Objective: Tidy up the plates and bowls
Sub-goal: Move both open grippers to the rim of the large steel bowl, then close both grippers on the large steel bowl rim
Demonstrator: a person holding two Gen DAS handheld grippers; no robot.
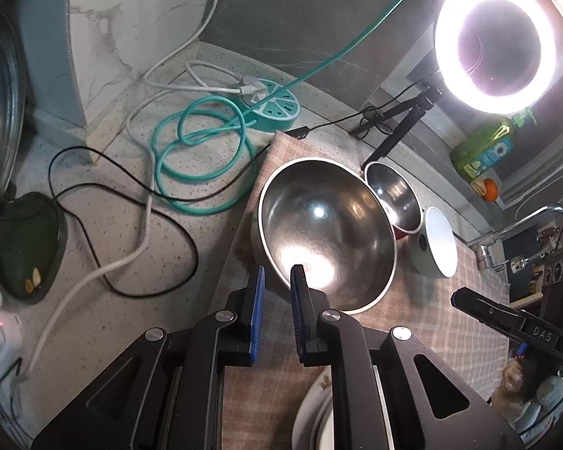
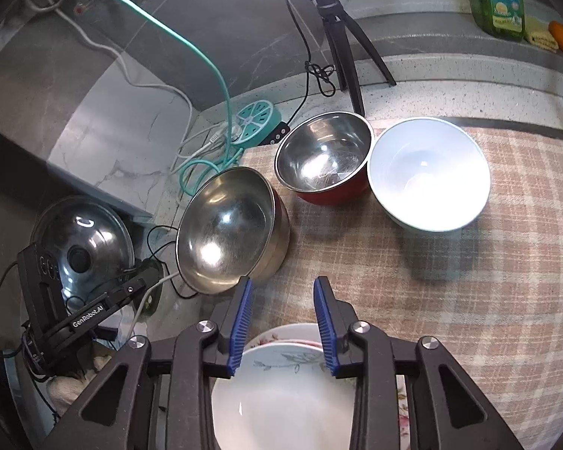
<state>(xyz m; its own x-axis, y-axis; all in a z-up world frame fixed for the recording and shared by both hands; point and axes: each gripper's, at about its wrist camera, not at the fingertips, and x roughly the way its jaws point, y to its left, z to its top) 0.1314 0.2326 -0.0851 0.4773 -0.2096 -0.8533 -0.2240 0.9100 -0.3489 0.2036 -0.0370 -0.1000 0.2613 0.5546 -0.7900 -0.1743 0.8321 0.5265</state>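
Right gripper [image 2: 283, 324] sat spread, empty, over floral plates [image 2: 281, 386]; left gripper [image 1: 279, 307] narrowly gapped, gripping nothing, at big steel bowl [image 1: 326, 232].

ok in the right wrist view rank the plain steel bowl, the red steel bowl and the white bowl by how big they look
1. plain steel bowl, tilted and nearest the camera, which may flatter it
2. white bowl, nearly as big
3. red steel bowl, clearly smallest

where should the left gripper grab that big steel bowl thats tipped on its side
Probably the thin rim of the big steel bowl, at the near edge closest to the left gripper. The bowl lies tilted with its opening facing the gripper, so one finger can go inside and one outside the wall; its rounded body is too wide to span.
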